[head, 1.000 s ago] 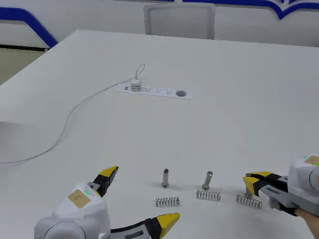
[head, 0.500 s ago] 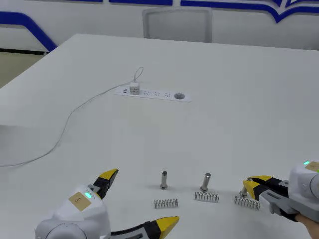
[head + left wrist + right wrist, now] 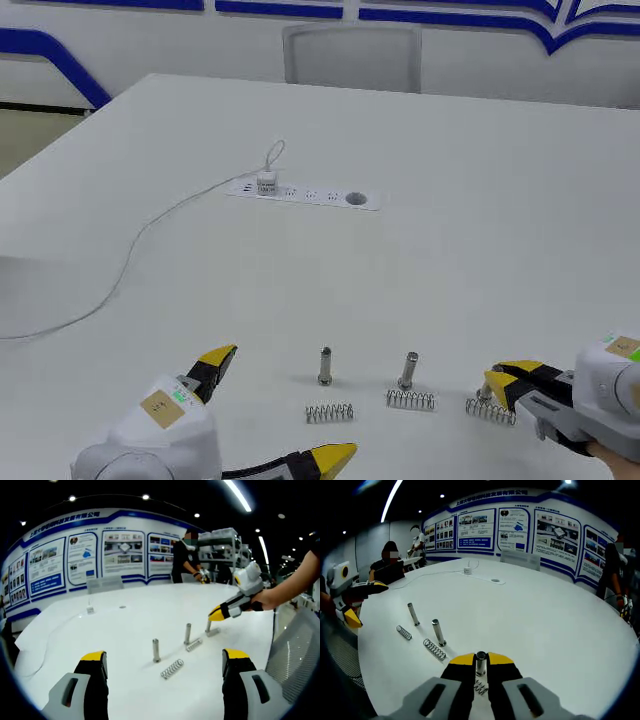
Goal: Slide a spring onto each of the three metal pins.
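Two steel pins [image 3: 325, 365] [image 3: 408, 370] stand upright on the white table [image 3: 450, 230]. The rightmost pin [image 3: 480, 662] stands between the yellow tips of my right gripper [image 3: 492, 385], which is shut on it. Three springs lie flat just in front of the pins: the left spring [image 3: 330, 412], the middle spring [image 3: 411, 400] and the right spring [image 3: 490, 411], which is under the right gripper's jaws. My left gripper [image 3: 278, 408] is wide open at the near left, holding nothing, with the pins [image 3: 156, 650] [image 3: 187, 633] ahead of it.
A white power strip [image 3: 300, 193] with a plug and a cable [image 3: 140, 240] trailing left lies mid-table. A grey chair [image 3: 350, 55] stands at the far edge. A standing person [image 3: 186, 560] is beyond the table.
The head camera has shifted a little. Both grippers keep their places relative to the pins and springs.
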Demonstrator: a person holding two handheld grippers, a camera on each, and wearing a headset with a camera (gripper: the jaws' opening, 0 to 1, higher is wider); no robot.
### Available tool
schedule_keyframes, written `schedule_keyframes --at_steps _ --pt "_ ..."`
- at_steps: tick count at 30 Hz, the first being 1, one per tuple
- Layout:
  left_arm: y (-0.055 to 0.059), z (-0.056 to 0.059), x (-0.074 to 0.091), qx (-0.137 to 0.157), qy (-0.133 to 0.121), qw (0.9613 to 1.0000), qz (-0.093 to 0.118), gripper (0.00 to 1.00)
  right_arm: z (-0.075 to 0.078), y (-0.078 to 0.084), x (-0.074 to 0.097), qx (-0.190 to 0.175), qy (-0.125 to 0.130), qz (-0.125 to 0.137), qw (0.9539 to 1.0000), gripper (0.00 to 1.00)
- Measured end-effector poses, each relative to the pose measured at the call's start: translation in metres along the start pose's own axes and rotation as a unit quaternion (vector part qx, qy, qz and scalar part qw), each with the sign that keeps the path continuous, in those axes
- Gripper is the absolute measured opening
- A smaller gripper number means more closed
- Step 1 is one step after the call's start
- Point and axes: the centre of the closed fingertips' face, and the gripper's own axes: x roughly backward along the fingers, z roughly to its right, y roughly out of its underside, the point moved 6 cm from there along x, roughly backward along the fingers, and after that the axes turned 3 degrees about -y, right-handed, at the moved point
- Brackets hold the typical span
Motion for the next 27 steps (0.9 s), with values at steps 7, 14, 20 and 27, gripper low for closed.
schedule_keyframes --at_steps 7,14,20,27 --pt "0.0 0.001 0.0 -0.003 0.002 1.0 -0.002 0.97 0.001 -0.004 0.003 -0.015 0.001 0.004 0.9999 0.1" --pt "0.001 0.005 0.0 -0.01 0.011 0.9999 -0.004 0.97 0.0 -0.005 0.012 -0.03 0.0 0.011 0.9995 0.16" --pt "0.004 0.007 -0.001 -0.015 0.017 0.9997 -0.011 0.97 0.004 -0.004 0.024 -0.035 -0.018 0.023 0.999 0.22" --pt "0.006 0.006 -0.002 -0.015 0.015 0.9996 -0.016 0.97 0.004 0.017 0.022 0.016 -0.064 -0.027 0.9975 0.23"
